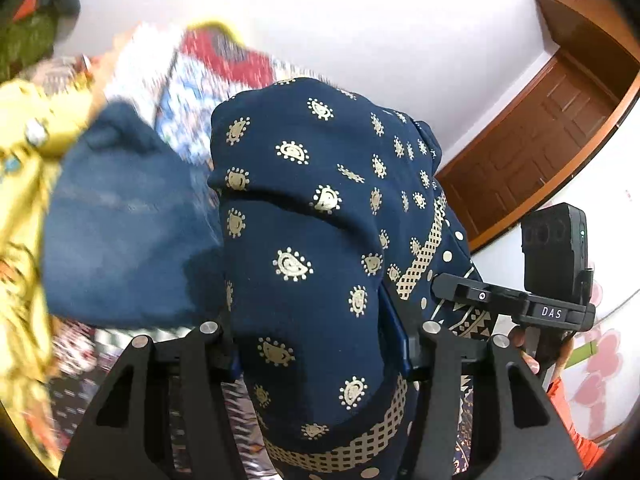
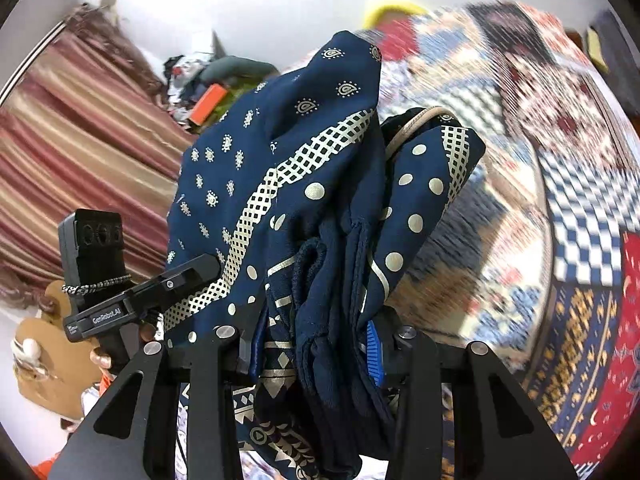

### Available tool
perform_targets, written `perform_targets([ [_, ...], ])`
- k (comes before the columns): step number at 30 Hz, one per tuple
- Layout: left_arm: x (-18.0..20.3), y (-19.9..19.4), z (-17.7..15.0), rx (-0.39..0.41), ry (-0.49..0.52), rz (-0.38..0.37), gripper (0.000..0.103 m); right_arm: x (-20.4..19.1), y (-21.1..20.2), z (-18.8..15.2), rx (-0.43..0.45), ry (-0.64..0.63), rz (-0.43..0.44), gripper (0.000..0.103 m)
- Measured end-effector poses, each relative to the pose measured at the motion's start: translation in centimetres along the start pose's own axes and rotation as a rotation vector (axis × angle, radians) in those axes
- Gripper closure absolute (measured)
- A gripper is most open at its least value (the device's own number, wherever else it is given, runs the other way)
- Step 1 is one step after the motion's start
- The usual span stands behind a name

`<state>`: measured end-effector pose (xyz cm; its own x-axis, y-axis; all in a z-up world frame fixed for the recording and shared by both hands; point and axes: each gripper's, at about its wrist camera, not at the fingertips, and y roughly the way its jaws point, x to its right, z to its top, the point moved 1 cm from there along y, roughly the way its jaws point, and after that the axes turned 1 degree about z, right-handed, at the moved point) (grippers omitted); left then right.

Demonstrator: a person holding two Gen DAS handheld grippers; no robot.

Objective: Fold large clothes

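A navy garment [image 1: 320,184] with a gold paisley print and a checked gold border hangs in a thick bunch. In the left wrist view my left gripper [image 1: 320,356] is shut on it, and the cloth fills the gap between the blue pads and drapes over them. In the right wrist view the same garment [image 2: 280,168] shows its dotted, bordered edge, and several folded layers are pinched in my right gripper [image 2: 316,352]. The grippers are close side by side, lifted above the bed. The right gripper's housing [image 1: 552,312] shows at the left view's right edge, and the left gripper's housing [image 2: 132,304] at the right view's left.
A patchwork bedspread [image 2: 560,200] lies below, blurred. A yellow garment [image 1: 24,184] and a plain blue cloth [image 1: 128,232] sit to the left. A brown wooden door [image 1: 552,128], a striped curtain [image 2: 80,140] and a pile of clothes [image 2: 216,80] stand around the room.
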<state>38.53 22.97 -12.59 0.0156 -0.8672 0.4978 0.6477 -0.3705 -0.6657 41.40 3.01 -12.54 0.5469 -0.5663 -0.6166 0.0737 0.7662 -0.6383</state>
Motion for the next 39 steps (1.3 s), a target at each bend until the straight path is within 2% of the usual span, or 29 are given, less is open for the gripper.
perform_targets([
  [7,-2.9,-5.4,3.8,0.09,-0.014,0.04,0.049,-4.8,2.1,3.1,0.053,-0.049,0.038,0.067],
  [11,-5.6,-6.1,5.6,0.106,-0.037,0.076,0.049,-6.4,4.7,4.5,0.06,-0.067,0.034,0.067],
  [16,-9.7,-4.1,6.9,0.062,-0.098,0.084,0.049,-6.1,9.3,6.0,0.029,-0.034,0.016,0.067],
  [20,-12.9,-1.2,7.5,0.013,-0.134,0.121,0.049,-4.9,12.6,6.6,-0.009,0.005,0.001,0.067],
  [24,-15.8,2.7,7.7,-0.051,-0.136,0.17,0.049,-2.1,16.9,6.8,-0.062,0.079,-0.034,0.068],
  [28,-19.0,6.2,6.9,-0.105,-0.182,0.168,0.049,1.0,19.8,6.9,-0.133,0.188,-0.059,0.067],
  [31,-20.8,7.6,5.9,-0.108,-0.223,0.154,0.047,2.7,20.7,7.1,-0.162,0.2,-0.062,0.067],
  [33,-21.2,7.6,5.3,-0.082,-0.21,0.113,0.045,2.8,20.4,6.9,-0.164,0.183,-0.054,0.067],
  [34,-21.1,7.5,5.1,-0.082,-0.199,0.116,0.044,2.7,20.3,6.8,-0.166,0.17,-0.058,0.066],
  [39,-18.8,5.8,4.0,-0.075,-0.103,0.209,0.043,1.0,19.1,6.5,-0.16,0.091,-0.144,0.062],
])
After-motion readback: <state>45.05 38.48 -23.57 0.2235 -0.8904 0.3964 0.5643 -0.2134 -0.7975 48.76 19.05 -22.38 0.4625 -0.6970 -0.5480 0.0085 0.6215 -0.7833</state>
